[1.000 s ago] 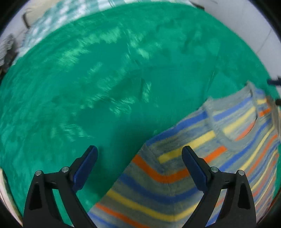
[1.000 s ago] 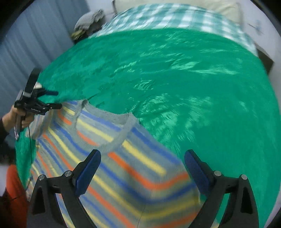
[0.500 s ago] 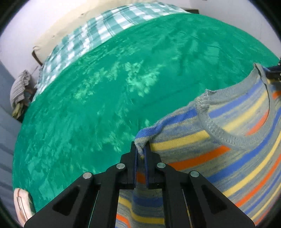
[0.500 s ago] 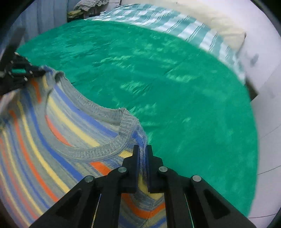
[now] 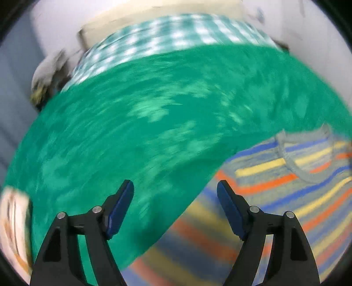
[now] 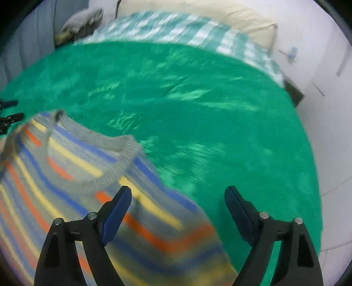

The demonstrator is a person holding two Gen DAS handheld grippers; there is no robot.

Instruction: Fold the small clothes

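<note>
Below the right gripper (image 6: 178,205), the striped sweater (image 6: 66,176) is seen nearest; both grippers' jaws are opening, nothing held.

Green bedspread (image 6: 198,105) fills frame centre; checked teal-white blanket (image 6: 176,28) at top; cream pillow (image 6: 231,19) beyond; white wall (image 6: 319,55) at right.

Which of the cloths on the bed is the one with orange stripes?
The small knitted top lying on the plain green blanket: it alone has orange, blue and yellow stripes. The checked cloth behind is teal and white.
</note>
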